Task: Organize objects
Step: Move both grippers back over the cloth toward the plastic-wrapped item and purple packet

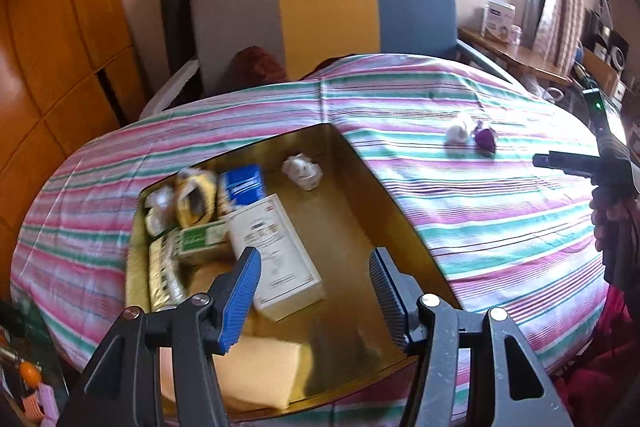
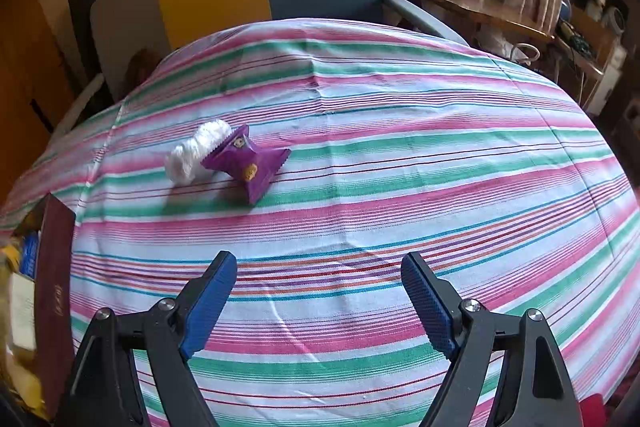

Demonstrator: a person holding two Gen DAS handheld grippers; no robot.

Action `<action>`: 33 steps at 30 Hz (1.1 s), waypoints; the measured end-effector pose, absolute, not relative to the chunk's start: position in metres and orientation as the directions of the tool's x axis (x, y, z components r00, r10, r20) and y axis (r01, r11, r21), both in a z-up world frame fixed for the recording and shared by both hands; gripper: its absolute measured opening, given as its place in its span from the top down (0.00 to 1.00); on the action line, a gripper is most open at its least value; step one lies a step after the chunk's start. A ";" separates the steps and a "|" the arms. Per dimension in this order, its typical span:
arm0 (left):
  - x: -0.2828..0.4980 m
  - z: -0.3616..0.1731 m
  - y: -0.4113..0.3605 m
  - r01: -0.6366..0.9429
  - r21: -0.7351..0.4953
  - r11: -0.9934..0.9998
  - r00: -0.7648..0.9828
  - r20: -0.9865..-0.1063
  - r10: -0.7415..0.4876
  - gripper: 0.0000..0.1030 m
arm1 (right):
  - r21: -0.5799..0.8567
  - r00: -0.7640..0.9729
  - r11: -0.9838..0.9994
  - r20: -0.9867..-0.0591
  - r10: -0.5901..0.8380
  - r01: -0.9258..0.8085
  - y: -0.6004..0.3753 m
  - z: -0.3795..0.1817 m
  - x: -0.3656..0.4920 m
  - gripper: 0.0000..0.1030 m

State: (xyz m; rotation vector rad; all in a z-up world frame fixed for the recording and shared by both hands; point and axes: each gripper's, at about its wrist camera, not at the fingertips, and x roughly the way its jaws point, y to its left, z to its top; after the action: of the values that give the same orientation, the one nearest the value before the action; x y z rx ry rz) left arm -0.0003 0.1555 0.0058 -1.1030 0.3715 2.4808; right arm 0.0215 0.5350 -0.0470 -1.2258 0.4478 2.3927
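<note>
A gold-lined box (image 1: 376,195) sits on the striped tablecloth (image 1: 500,211). It holds a white carton (image 1: 276,251), a blue packet (image 1: 244,183), a green packet (image 1: 200,239), a yellow sponge (image 1: 260,371), a crumpled white wrapper (image 1: 302,171) and other packets. My left gripper (image 1: 314,295) is open and empty above the box. A purple snack packet (image 2: 248,163) and a white wrapped item (image 2: 196,151) lie side by side on the cloth; both also show in the left wrist view (image 1: 486,139). My right gripper (image 2: 316,303) is open and empty, nearer than them.
The box's dark red outer wall (image 2: 54,291) stands at the left edge of the right wrist view. A grey, yellow and blue chair back (image 1: 324,15) stands behind the table. A wooden shelf (image 2: 472,7) with boxes is at the back right.
</note>
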 end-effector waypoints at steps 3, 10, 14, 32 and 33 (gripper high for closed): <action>0.000 0.006 0.172 -0.489 0.087 -0.868 -0.602 -0.754 0.263 0.45 | 0.103 -0.522 -0.856 -0.827 0.209 -0.507 0.537 -0.046 0.022 0.16; 0.000 0.006 0.201 -0.539 0.098 -0.836 -0.586 -0.757 0.289 0.45 | 0.139 -0.530 -0.835 -0.824 0.202 -0.533 0.545 -0.041 0.026 0.14; 0.002 0.002 0.213 -0.562 0.100 -0.821 -0.572 -0.764 0.299 0.45 | 0.135 -0.524 -0.831 -0.827 0.205 -0.539 0.545 -0.042 0.026 0.13; -0.004 -0.003 0.254 -0.630 0.098 -0.771 -0.536 -0.773 0.340 0.45 | 0.120 -0.504 -0.825 -0.836 0.216 -0.552 0.550 -0.043 0.026 0.10; -0.006 -0.004 0.257 -0.633 0.095 -0.768 -0.531 -0.776 0.341 0.45 | 0.122 -0.505 -0.824 -0.836 0.216 -0.553 0.550 -0.043 0.026 0.10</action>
State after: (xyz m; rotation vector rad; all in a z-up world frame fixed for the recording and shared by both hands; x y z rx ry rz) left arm -0.0057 0.2573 -0.0042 -1.0475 0.4983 2.2867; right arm 0.0262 0.5501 -0.0427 -1.2190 0.5254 2.3316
